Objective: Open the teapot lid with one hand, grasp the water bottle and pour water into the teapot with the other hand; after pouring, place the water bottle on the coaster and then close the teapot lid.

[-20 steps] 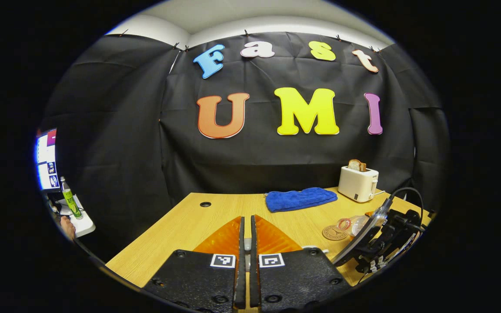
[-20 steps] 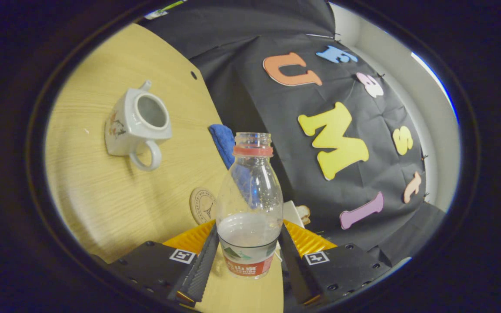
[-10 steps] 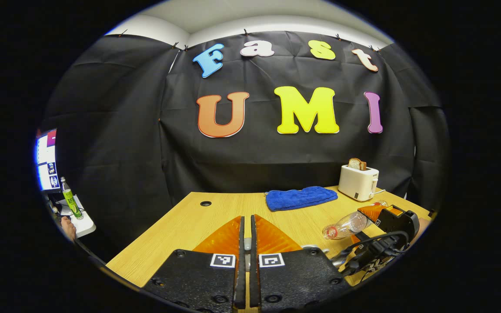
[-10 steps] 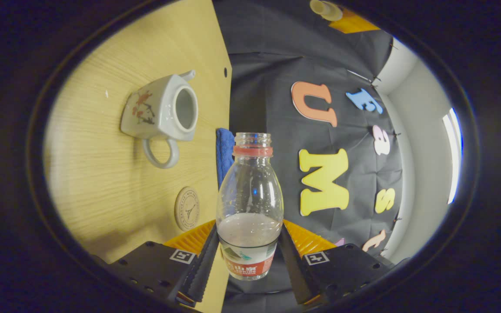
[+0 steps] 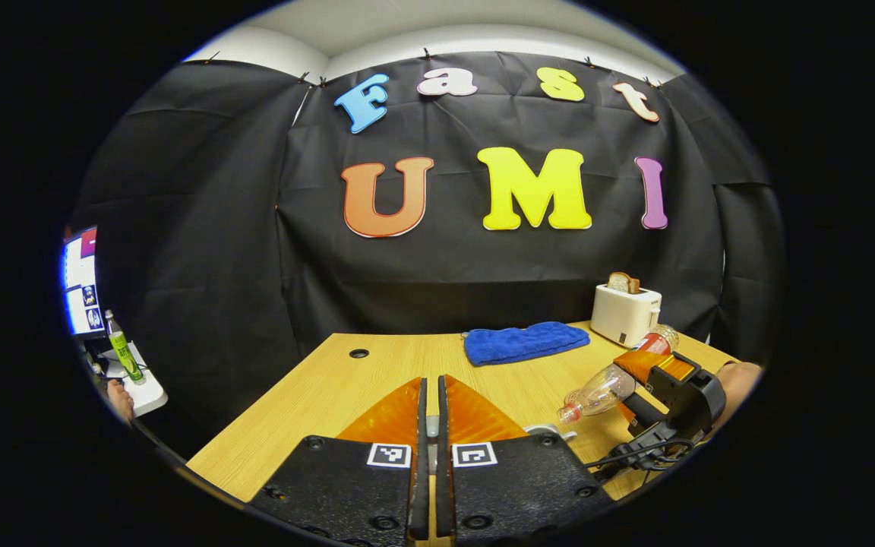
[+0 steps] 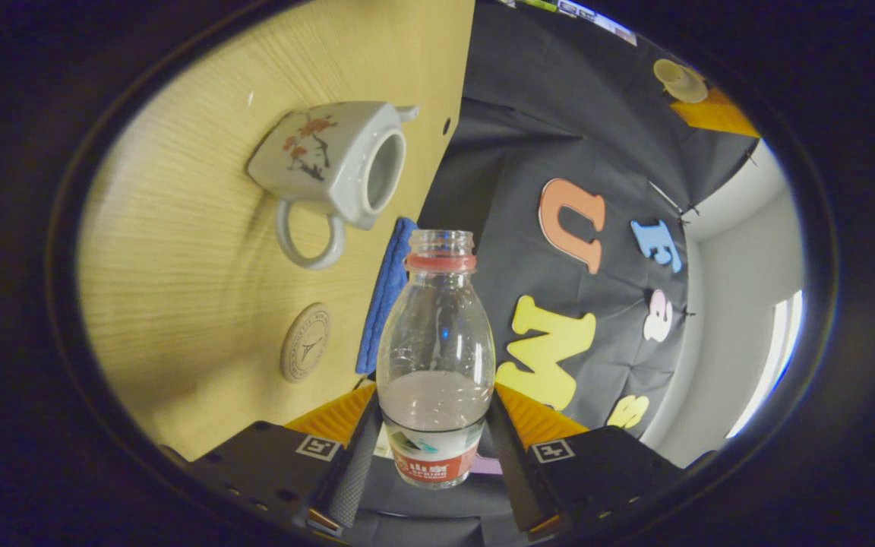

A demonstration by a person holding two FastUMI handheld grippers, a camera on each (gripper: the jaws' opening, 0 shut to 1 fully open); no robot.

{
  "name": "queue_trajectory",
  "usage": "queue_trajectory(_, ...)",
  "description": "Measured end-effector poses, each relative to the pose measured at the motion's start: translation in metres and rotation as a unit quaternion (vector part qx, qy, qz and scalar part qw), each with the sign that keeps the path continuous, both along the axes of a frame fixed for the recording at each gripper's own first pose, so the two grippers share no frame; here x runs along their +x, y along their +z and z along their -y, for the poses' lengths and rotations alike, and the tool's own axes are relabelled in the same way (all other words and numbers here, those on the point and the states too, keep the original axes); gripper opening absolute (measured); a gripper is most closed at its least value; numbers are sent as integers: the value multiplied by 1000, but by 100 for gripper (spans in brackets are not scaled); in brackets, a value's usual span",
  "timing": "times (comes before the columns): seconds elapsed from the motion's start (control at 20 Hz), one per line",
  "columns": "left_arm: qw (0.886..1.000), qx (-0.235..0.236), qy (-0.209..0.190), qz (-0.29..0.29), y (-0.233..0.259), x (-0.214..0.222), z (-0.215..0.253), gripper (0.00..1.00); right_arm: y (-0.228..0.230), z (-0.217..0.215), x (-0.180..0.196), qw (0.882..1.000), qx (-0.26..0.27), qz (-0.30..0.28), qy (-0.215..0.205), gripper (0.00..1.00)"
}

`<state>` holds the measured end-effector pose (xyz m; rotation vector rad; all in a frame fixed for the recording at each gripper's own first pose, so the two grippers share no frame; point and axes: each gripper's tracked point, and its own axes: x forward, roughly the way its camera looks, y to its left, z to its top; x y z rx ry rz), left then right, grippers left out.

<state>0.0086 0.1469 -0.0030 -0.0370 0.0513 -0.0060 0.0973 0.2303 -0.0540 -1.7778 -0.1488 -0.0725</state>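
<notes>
Two grips carry the risk here. The right gripper (image 6: 434, 410) has both fingers pressed on the lower body of the water bottle (image 6: 436, 342), around its label. The left gripper (image 5: 428, 395) has its fingers drawn almost together on a small pale piece. In the right gripper view we see the teapot lid (image 6: 679, 80) up at that gripper's fingers, so we judge it is clamped by its knob.

From the left gripper view the bottle (image 5: 604, 384) lies steeply tipped, neck lower than base and pointing towards the middle of the table (image 5: 316, 387). The teapot (image 6: 331, 163) stands uncovered on the table, and the bottle's mouth looks well apart from its opening, not over it.

We see the main danger as water running out too early. With the neck this low, a little more tilt would send it onto the wood, or onto the coaster (image 6: 305, 342) and the blue cloth (image 6: 386, 296) near the pot. The opening is narrow, so a stream started off-centre would hit the rim or the handle. Held low down, the smooth bottle may also swivel between the fingers as the water shifts towards the neck. A slackened pinch on the lid would drop it onto the table
</notes>
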Motion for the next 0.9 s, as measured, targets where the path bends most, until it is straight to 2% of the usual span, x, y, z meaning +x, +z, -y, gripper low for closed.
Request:
queue_trajectory(0.2, 1000, 4, -1, -1, -1, -1, 2, 6, 11, -4, -6, 999, -43, 19, 7, 75)
queue_trajectory(0.45, 1000, 9, -3, 0, 0, -2, 4, 6, 18, -8, -5, 998, -59, 37, 5, 77)
queue_trajectory(0.9, 1000, 11, -5, 1, 1, -3, 6, 6, 40, -23, -9, 990, -111, 78, 29, 75)
